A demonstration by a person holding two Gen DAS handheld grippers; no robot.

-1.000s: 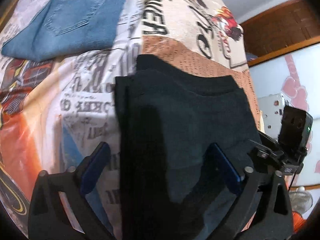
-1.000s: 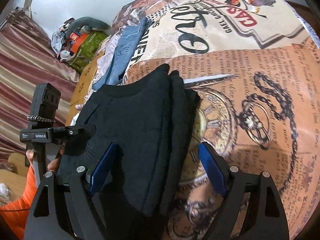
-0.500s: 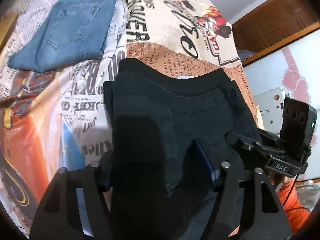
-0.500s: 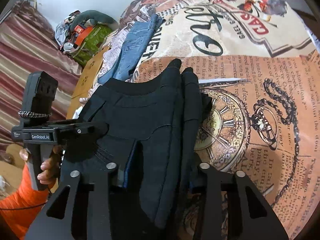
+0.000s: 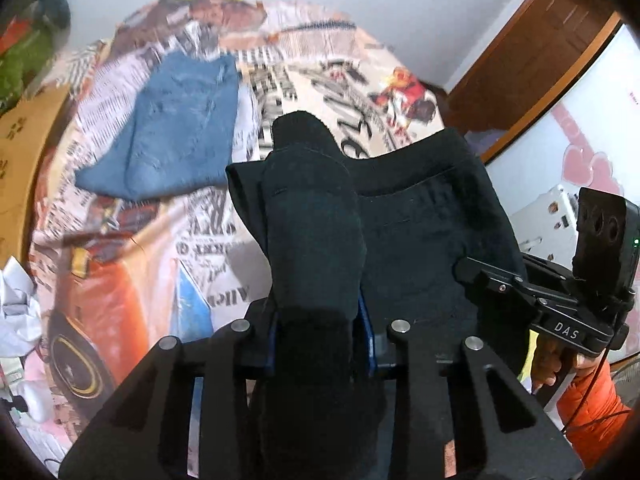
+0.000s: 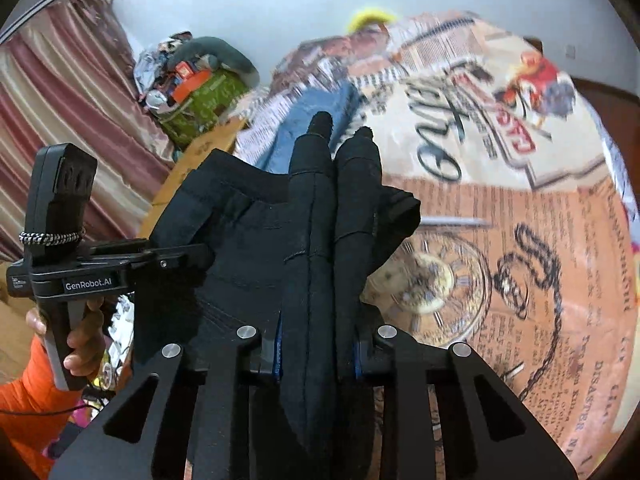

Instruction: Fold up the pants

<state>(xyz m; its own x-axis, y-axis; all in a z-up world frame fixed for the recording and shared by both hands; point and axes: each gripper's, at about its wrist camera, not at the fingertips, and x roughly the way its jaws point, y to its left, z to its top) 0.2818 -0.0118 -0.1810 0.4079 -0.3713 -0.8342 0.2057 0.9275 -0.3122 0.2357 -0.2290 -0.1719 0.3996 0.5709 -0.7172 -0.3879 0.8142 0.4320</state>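
A: L gripper point(image 5: 320, 334): status?
B: Jaws pressed together on a bunched fold of the black pants point(image 5: 316, 240), bottom centre of the left wrist view. Blue pads barely show either side of the cloth.
A: R gripper point(image 6: 318, 354)?
B: Same thing. It pinches two thick rolls of the black pants point(image 6: 316, 248), bottom centre of the right wrist view. Fabric stands up between the fingers toward mid frame.
A: Where are the pants overall?
B: Folded stack, gripped at both near corners, the rest spreads between the two grippers. Looks raised off the printed bedspread point(image 5: 132, 264) at the near edge; can't tell if the far edge touches it.
A: Other gripper visible in each cam?
B: Yep. R unit at right edge of the left wrist view, clamped on the pants' right side, hand in an orange sleeve point(image 5: 588, 404) under it. L unit at left edge of the right wrist view, held by the left hand point(image 6: 80, 336).
A: Bkgd?
B: Folded blue jeans point(image 5: 176, 128) in upper left of the left wrist view, lying flat on the spread, well apart from the black pants. Pink curtain point(image 6: 60, 92) upper left of the right wrist view, green bag point(image 6: 208, 96) beside it. Brown wood door frame point(image 5: 532, 68) upper right of the left wrist view.
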